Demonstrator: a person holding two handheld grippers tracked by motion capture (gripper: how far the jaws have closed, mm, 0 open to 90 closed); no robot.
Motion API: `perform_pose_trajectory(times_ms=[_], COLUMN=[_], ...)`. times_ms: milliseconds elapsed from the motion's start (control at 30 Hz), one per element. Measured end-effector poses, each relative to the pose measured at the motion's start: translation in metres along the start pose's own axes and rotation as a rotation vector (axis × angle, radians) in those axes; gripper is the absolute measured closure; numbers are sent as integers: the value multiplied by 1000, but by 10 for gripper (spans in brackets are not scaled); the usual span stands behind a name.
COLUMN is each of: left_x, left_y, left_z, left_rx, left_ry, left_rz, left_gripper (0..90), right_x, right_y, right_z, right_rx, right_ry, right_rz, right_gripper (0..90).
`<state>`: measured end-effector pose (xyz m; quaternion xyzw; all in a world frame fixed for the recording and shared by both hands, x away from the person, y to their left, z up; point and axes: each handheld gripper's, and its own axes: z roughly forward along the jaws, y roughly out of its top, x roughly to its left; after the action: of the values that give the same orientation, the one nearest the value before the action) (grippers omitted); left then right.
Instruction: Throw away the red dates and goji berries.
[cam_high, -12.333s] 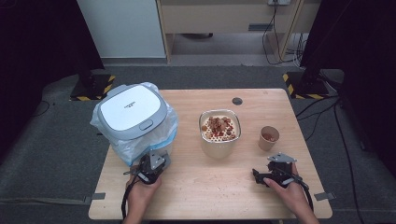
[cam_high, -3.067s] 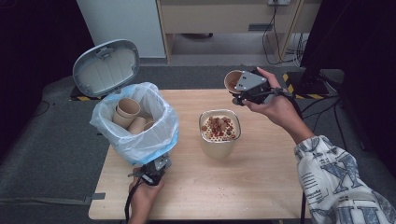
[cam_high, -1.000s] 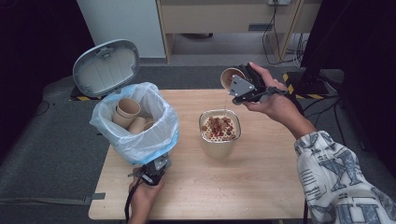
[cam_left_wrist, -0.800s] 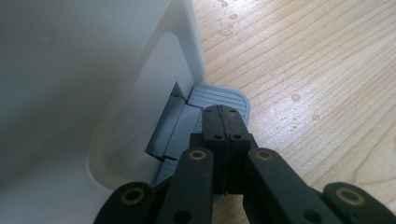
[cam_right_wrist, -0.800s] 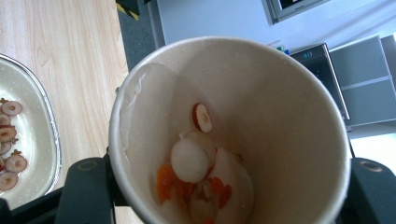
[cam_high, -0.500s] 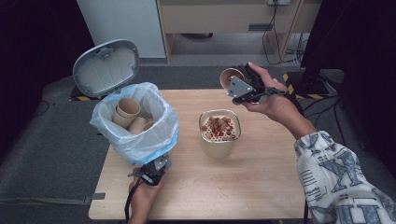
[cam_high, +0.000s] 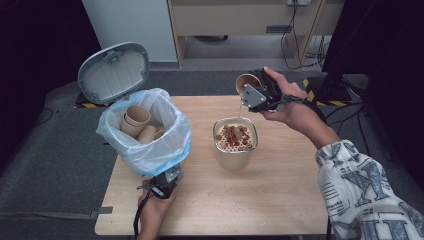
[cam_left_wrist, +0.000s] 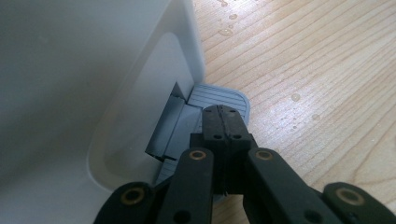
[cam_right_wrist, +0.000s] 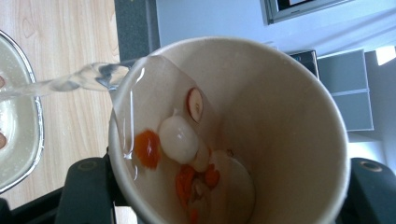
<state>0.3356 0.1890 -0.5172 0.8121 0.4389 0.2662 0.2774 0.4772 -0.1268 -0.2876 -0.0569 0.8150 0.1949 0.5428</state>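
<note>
Right gripper (cam_high: 250, 91): jaws clamped on tilted paper cup (cam_right_wrist: 233, 135), raised above strainer bowl (cam_high: 235, 141) on desk (cam_high: 280, 190); liquid streams out. Left gripper (cam_left_wrist: 223, 122): jaws closed, pressing bin pedal (cam_left_wrist: 219, 95); lid (cam_high: 114, 71) open.

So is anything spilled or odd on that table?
A few water drops lie on the bare table near the bin's pedal. The tilted cup pours a thin stream toward the strainer bowl, though bits of food remain inside.
</note>
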Motion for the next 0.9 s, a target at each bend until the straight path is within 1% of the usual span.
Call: perform_pose_trajectory(times_ms=[67, 167, 300, 467, 900], left_x=[0, 0, 0, 0, 0], left_y=[0, 0, 0, 0, 0], left_z=[0, 0, 0, 0, 0], left_rx=[0, 0, 0, 1, -1], left_ry=[0, 1, 0, 1, -2], left_rz=[0, -1, -1, 1, -1], left_gripper=[896, 896, 896, 896, 896], right_x=[0, -1, -1, -1, -1], right_y=[0, -1, -2, -3, -4], right_z=[0, 0, 0, -1, -1], right_rx=[1, 1, 3, 4, 4], right_ry=[0, 1, 1, 5, 9], right_rz=[-2, 11, 6, 15, 20], right_gripper=[327, 327, 327, 326, 326])
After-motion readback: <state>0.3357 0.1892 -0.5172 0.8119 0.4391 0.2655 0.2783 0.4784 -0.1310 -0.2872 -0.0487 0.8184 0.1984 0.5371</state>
